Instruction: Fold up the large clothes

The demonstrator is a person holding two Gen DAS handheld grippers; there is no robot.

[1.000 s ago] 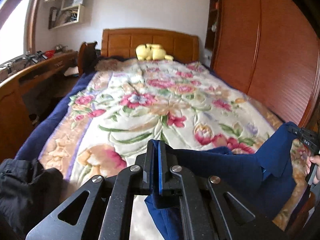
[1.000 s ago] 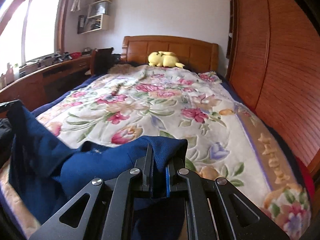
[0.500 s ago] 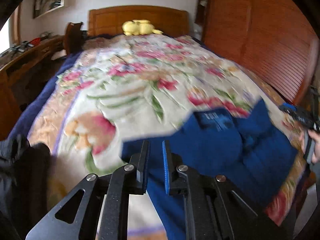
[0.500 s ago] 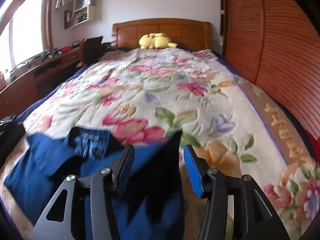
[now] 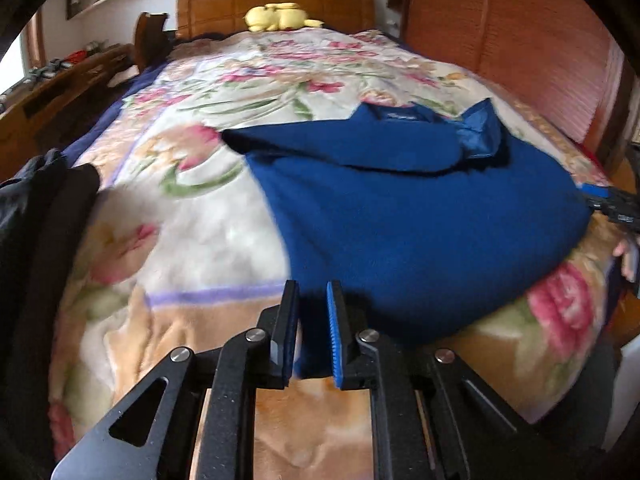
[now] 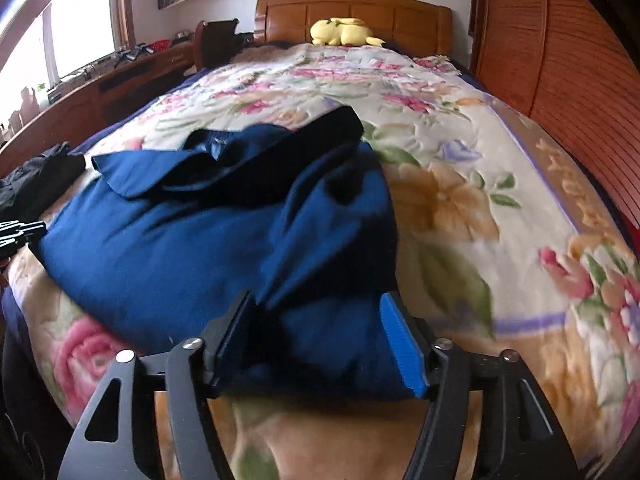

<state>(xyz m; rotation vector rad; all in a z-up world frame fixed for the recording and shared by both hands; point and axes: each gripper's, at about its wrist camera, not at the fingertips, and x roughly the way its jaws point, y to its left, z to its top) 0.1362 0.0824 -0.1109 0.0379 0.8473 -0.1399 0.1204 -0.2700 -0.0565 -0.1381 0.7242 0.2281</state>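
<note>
The garment (image 5: 408,216) is deep navy blue with a shinier blue lining at its collar. The blanket (image 6: 460,184) is cream with pink, peach and lilac flowers, green leaves and a tan border. The plush toy (image 6: 344,32) is yellow. The headboard (image 5: 276,4) is orange-brown wood.

Left two-finger gripper (image 5: 313,294): black fingers tilted downward, jaws parted by a narrow gap – blue garment edge lies between them, pads not visibly pressing it. Right two-finger gripper (image 6: 320,312): also angled down, jaws opening and standing wide, blue cloth between the pads without contact on either side. A hand (image 5: 629,254) shows at the left view's right edge.
</note>
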